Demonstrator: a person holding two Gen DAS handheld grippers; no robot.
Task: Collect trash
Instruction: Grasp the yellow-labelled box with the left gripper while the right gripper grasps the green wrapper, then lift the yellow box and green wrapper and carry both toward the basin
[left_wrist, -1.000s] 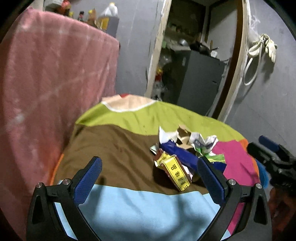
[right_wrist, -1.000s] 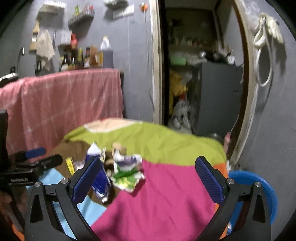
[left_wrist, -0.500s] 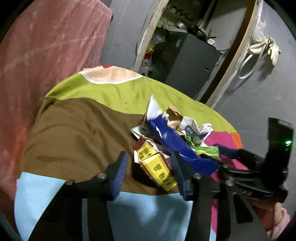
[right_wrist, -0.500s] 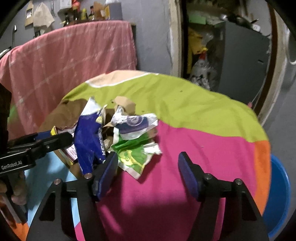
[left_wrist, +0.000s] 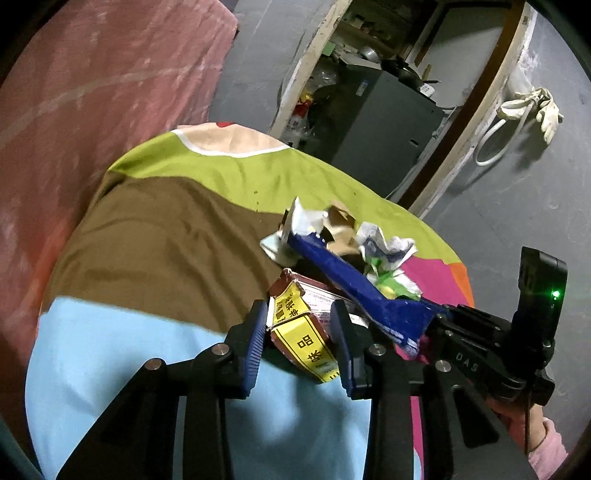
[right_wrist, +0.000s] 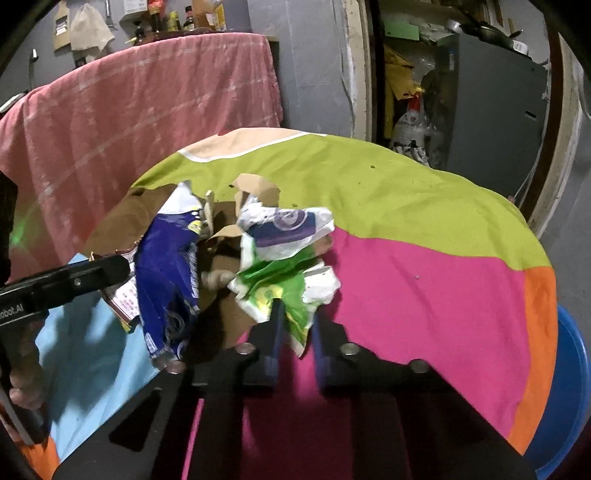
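Trash lies in a heap on the round table with the many-coloured cloth (right_wrist: 424, 266), where the left gripper (left_wrist: 300, 332) has its blue fingers closed on the yellow-and-brown carton (left_wrist: 306, 341), and the right gripper (right_wrist: 295, 332) pinches the green-and-white wrapper (right_wrist: 284, 291) beside the blue wrapper (right_wrist: 166, 273).

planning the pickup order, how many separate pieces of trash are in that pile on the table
At least 5: yellow-labelled carton in left tongs, blue wrapper, green wrapper in right tongs, white-purple wrapper, brown cardboard scrap. More may be hidden underneath.
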